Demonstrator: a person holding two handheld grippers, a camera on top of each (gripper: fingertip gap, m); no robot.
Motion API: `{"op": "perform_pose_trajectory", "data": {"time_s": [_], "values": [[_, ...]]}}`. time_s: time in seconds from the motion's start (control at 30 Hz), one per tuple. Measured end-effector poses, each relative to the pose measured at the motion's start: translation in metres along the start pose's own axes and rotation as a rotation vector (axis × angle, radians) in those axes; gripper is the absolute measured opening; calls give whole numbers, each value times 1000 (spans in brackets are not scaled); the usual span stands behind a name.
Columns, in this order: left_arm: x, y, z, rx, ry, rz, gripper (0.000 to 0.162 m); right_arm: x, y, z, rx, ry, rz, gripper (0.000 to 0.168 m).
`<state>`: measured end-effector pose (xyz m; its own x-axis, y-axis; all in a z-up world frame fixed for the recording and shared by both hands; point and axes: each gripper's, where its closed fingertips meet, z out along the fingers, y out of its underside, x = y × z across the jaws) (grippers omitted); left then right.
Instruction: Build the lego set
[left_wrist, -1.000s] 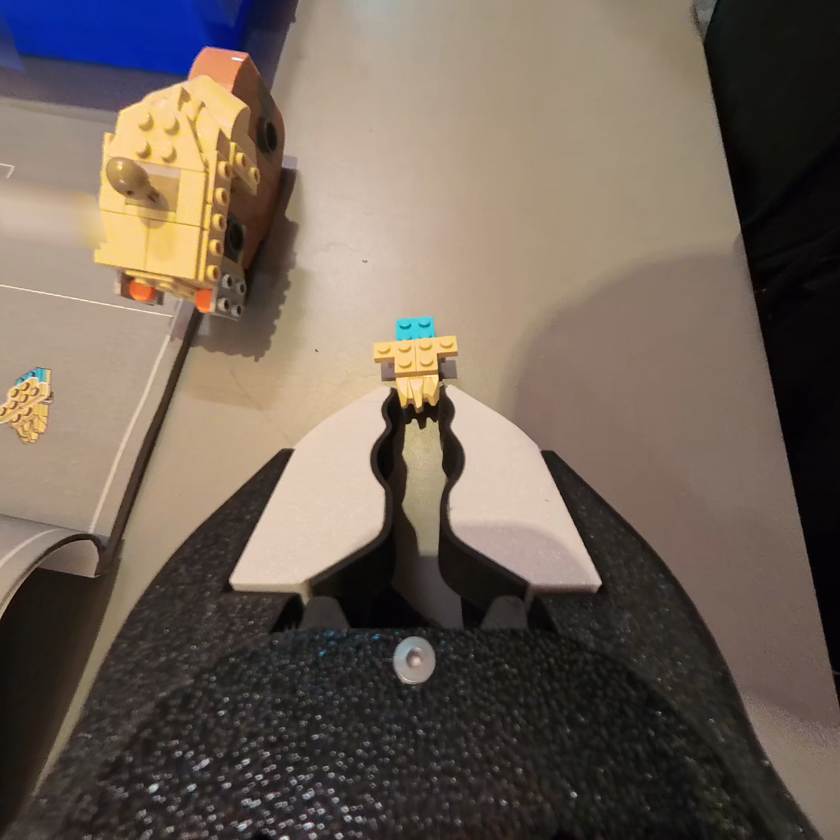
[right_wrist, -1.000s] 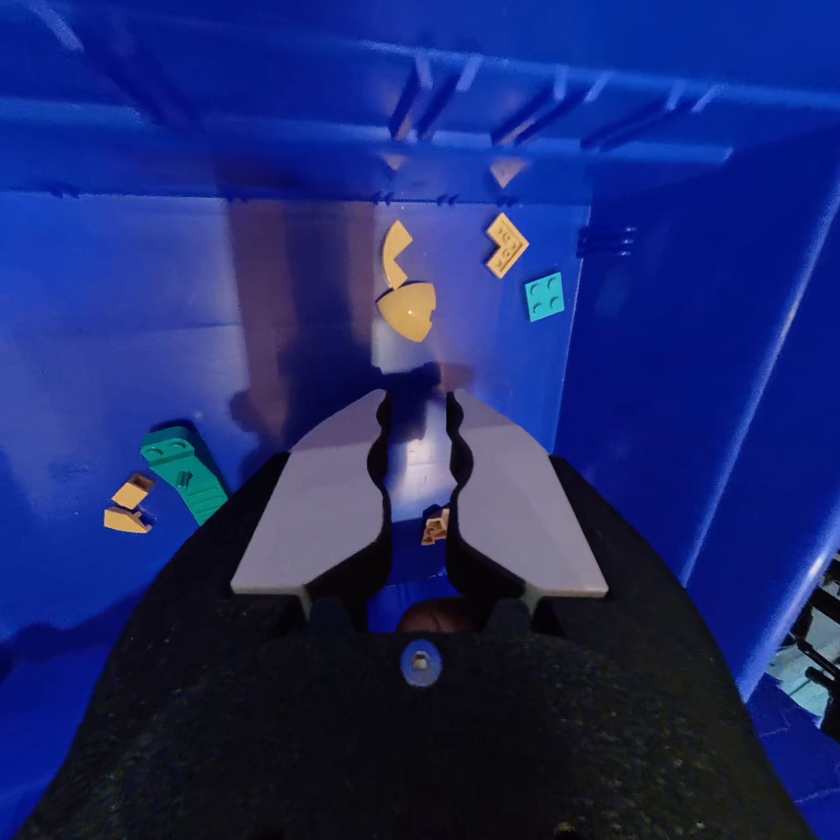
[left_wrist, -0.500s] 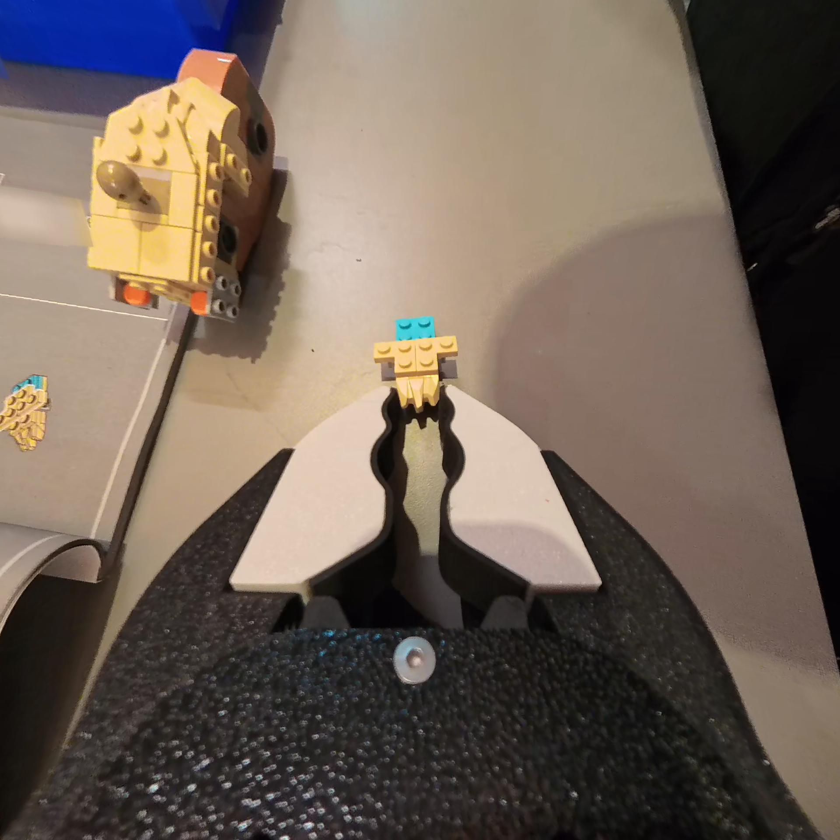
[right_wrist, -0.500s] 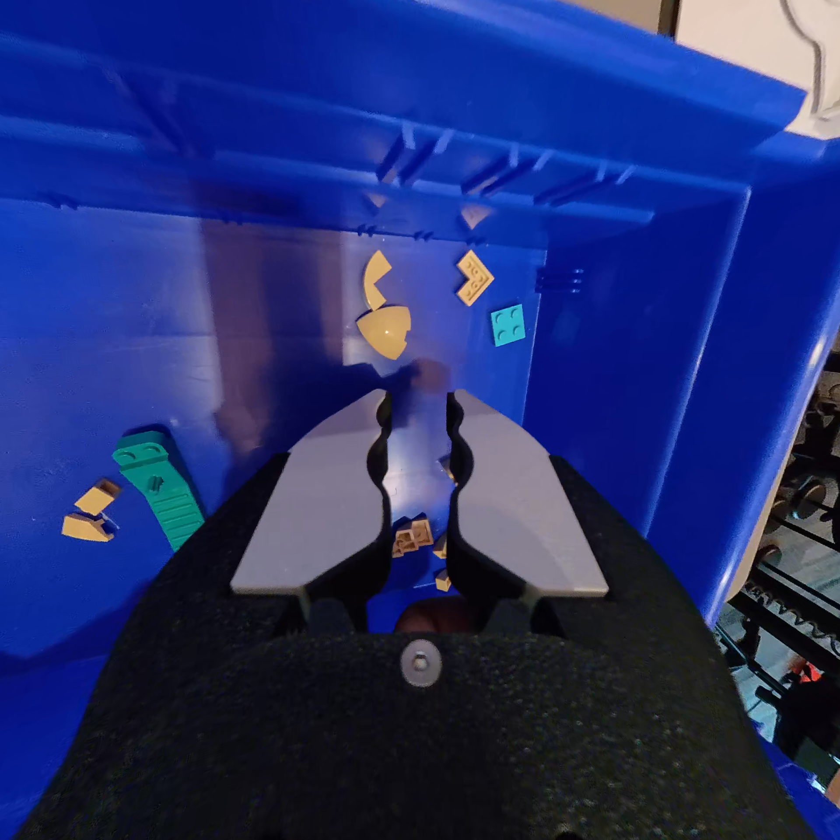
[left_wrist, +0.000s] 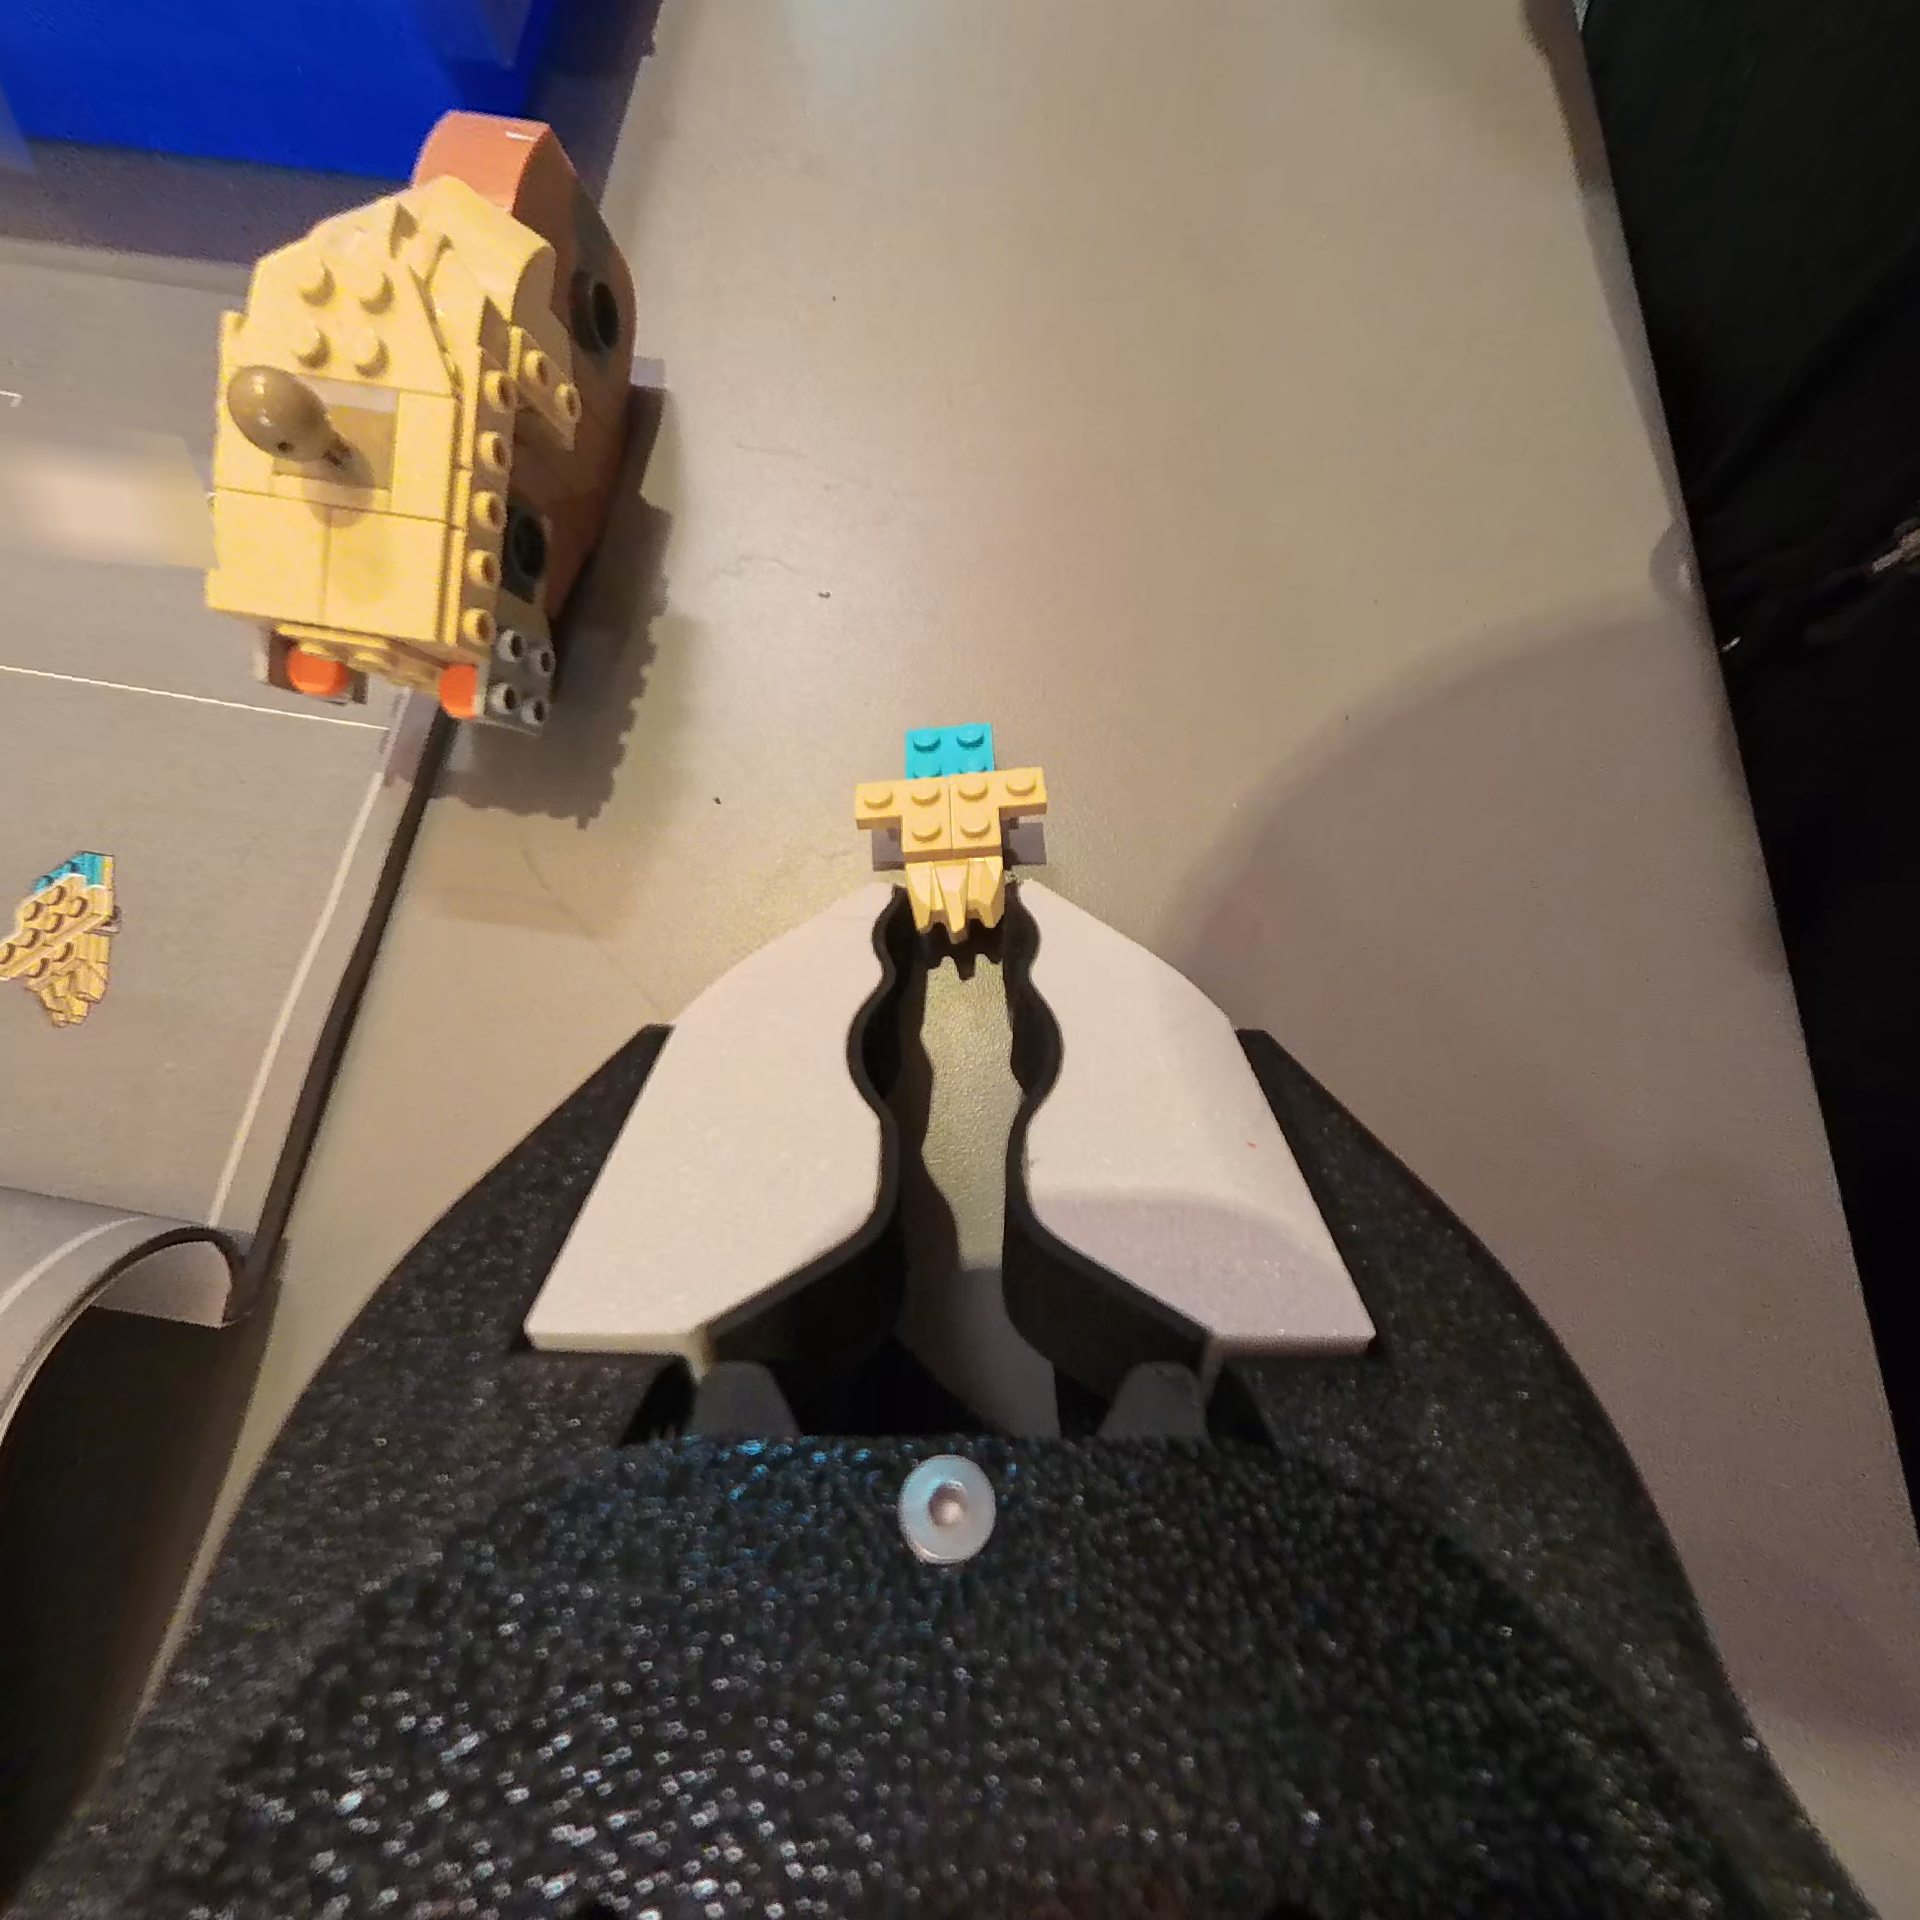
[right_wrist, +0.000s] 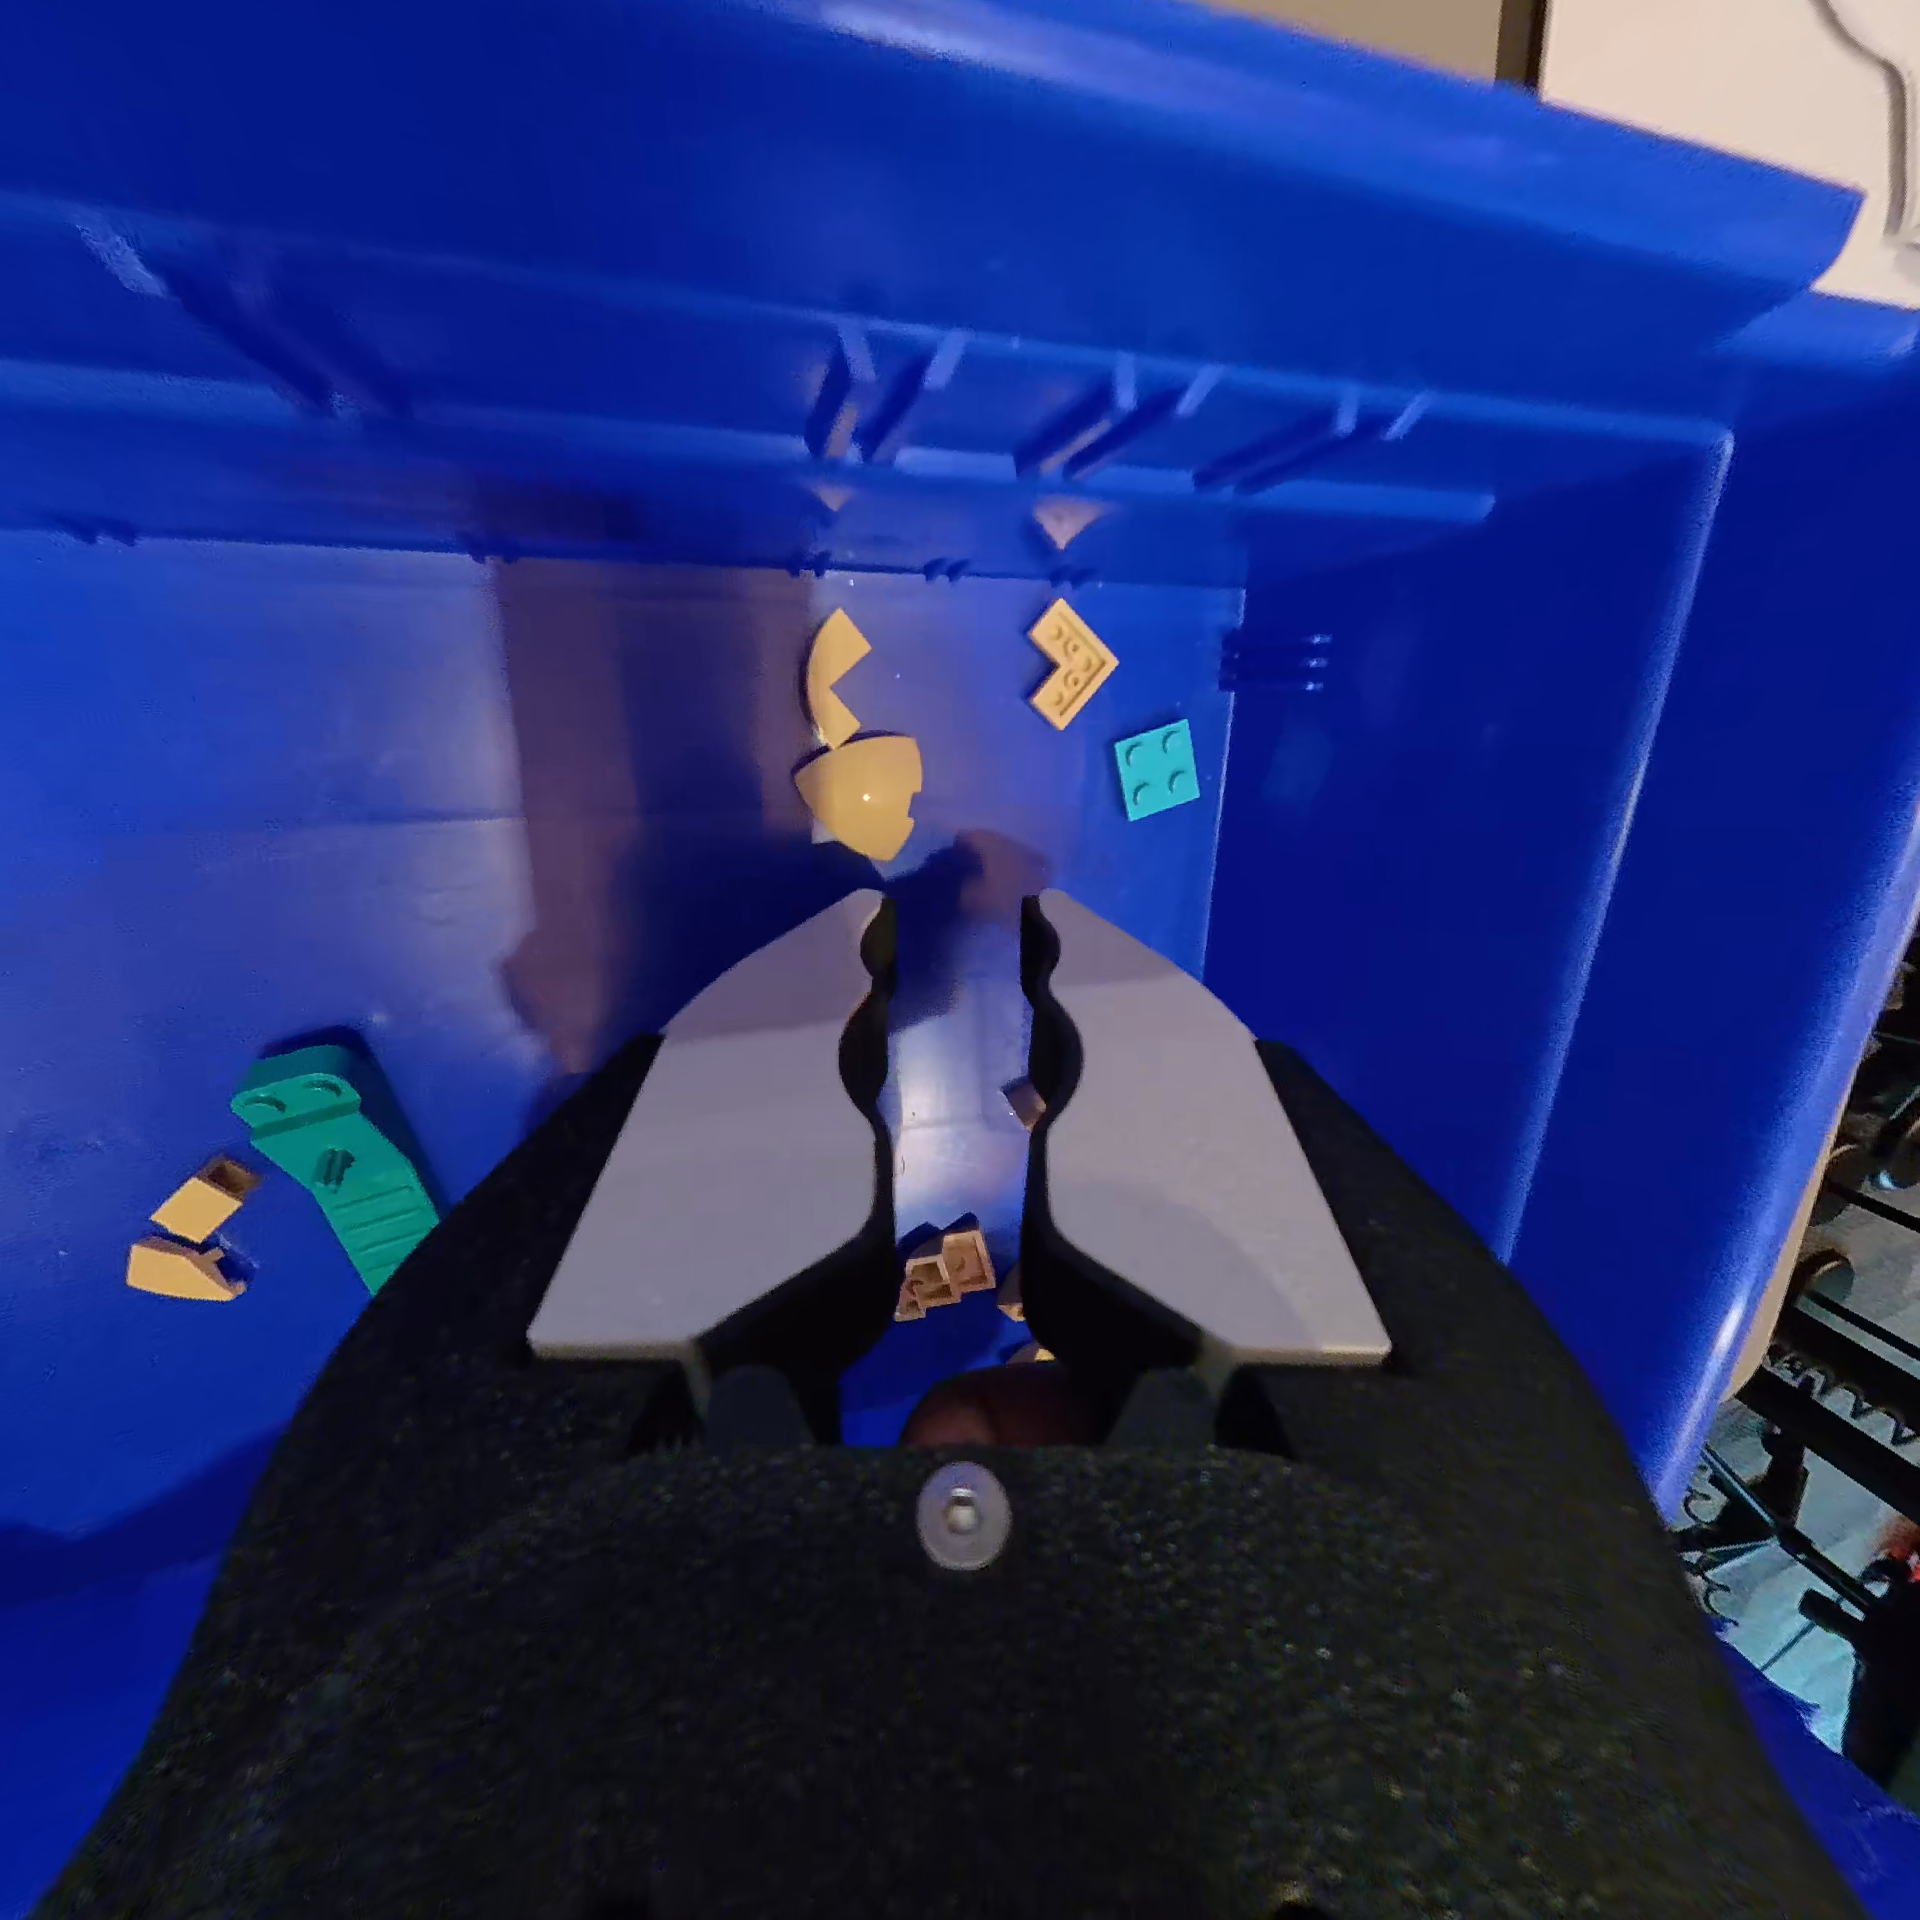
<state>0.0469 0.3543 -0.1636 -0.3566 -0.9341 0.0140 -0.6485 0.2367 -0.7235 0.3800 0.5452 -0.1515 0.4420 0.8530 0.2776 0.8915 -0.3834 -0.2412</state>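
Left gripper (left_wrist: 951, 914) pinches the tan sub-assembly (left_wrist: 951, 831); right gripper (right_wrist: 954, 914) (spread) hovers in the bin (right_wrist: 1558, 831).

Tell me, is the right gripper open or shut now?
Open. The right gripper hangs over the blue bin, and the bin's floor shows through the gap between its fingertips; nothing is held.

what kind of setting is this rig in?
Likely an indoor tabletop workstation for toy-brick assembly: a grey table with an open instruction booklet, a half-built tan model, and a blue parts bin of loose bricks.
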Motion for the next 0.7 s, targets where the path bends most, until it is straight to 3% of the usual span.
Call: {"op": "perform_pose_trajectory", "data": {"time_s": [0.7], "values": [[0, 0, 0, 0, 1, 0, 16, -3, -12, -7, 106, -57, -13, 29]]}}
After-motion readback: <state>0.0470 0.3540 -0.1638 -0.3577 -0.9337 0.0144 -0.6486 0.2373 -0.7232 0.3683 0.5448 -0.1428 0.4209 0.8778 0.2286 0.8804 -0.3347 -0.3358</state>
